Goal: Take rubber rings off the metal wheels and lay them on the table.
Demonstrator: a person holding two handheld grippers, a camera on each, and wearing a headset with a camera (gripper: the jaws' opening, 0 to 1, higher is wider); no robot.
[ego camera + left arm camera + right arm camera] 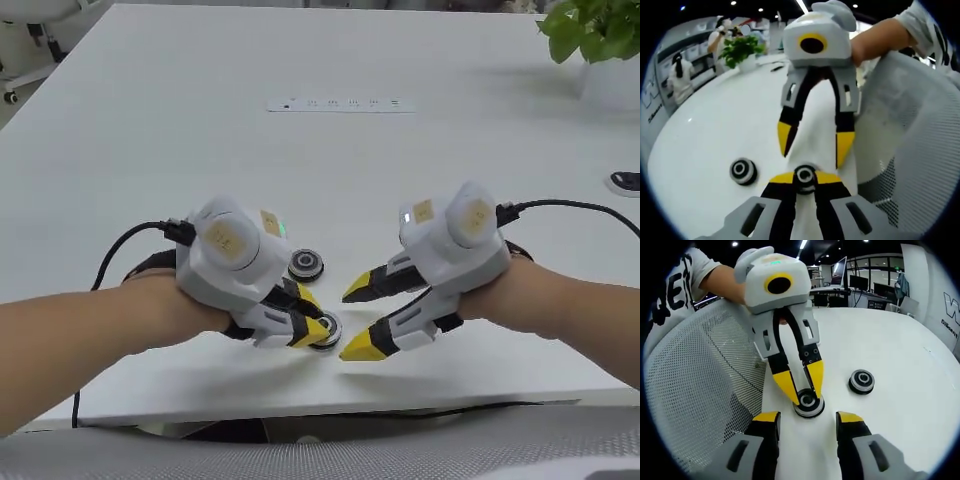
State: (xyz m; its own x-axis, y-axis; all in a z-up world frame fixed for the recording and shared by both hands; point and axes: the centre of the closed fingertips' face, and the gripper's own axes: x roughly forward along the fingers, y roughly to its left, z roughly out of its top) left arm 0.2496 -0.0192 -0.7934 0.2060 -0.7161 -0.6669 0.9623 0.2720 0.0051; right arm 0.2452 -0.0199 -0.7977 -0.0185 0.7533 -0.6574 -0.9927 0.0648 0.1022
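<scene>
A metal wheel with a black rubber ring (327,331) (805,176) (808,404) rests on the white table (330,180) near its front edge. My left gripper (318,325) (805,179) is shut on this wheel, its yellow tips on either side. The right gripper (358,320) (808,418) faces it from the right and is open, its tips just short of the wheel. In the left gripper view the right gripper (813,147) hangs above the held wheel. A second wheel with its ring (305,264) (743,171) (861,381) lies flat a little farther back.
A white power strip (341,104) lies at mid-table. A potted plant (590,30) stands at the far right corner, with a small black object (626,182) at the right edge. A grey mesh chair (705,380) sits just off the table's front edge.
</scene>
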